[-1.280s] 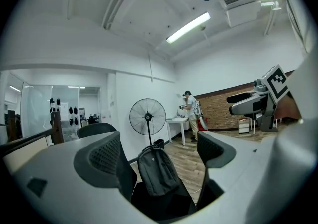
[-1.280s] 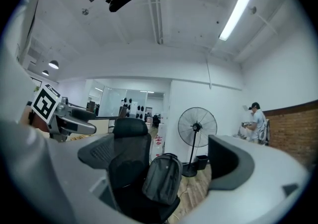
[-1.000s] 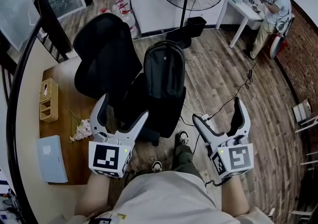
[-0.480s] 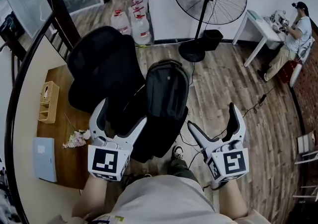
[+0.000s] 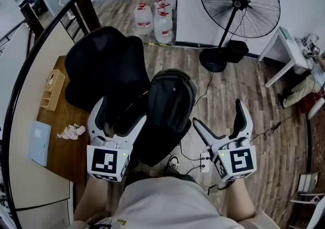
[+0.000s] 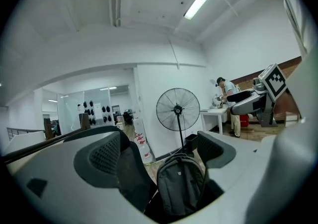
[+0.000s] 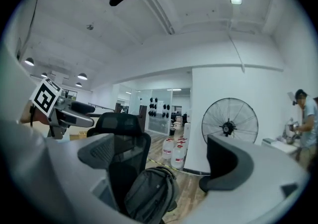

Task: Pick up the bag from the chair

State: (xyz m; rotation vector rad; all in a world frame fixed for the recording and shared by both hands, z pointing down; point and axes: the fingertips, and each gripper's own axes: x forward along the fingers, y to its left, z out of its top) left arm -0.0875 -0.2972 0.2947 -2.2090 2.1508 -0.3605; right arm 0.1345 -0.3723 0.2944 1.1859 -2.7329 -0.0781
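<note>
Left gripper (image 5: 121, 115) and right gripper (image 5: 218, 116) both gape wide, holding and touching nothing. Just ahead, between them and nearer the left one, the dark bag (image 5: 170, 102) stands on the chair (image 5: 104, 65). Its long axis is roughly upright, handle end uppermost, perhaps slightly tilted.

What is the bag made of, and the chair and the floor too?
The bag looks like dark grey fabric: matte, with soft folds. The chair seems black mesh or cloth; its weave is hard to tell. The floor looks like wood planks, maybe laminate, from its grain lines.
</note>
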